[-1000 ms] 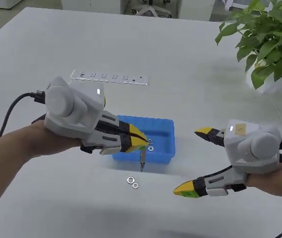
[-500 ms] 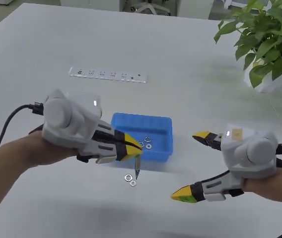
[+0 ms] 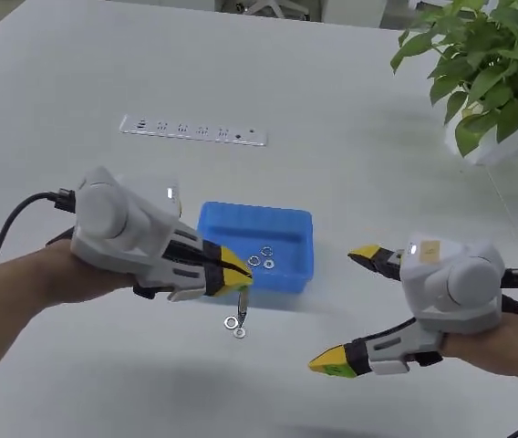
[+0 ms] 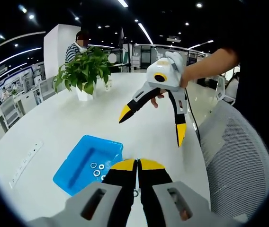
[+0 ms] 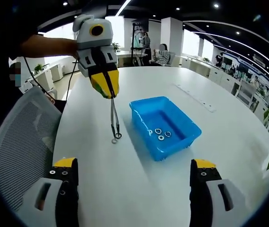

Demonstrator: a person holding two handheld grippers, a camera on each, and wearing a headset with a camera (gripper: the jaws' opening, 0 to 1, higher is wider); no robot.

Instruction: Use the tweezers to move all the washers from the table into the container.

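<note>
Tweezers, clamped in the closed left gripper, tip at a washer; right gripper gapes wide, empty.

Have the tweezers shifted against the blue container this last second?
Yes. The tweezers, in the left gripper, drew back from the front wall of the blue container; their tips now at the table washers.

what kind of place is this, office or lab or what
Most likely an open-plan office: a long white table with a flat white socket strip, a grey mesh office chair and a leafy green potted plant.
</note>
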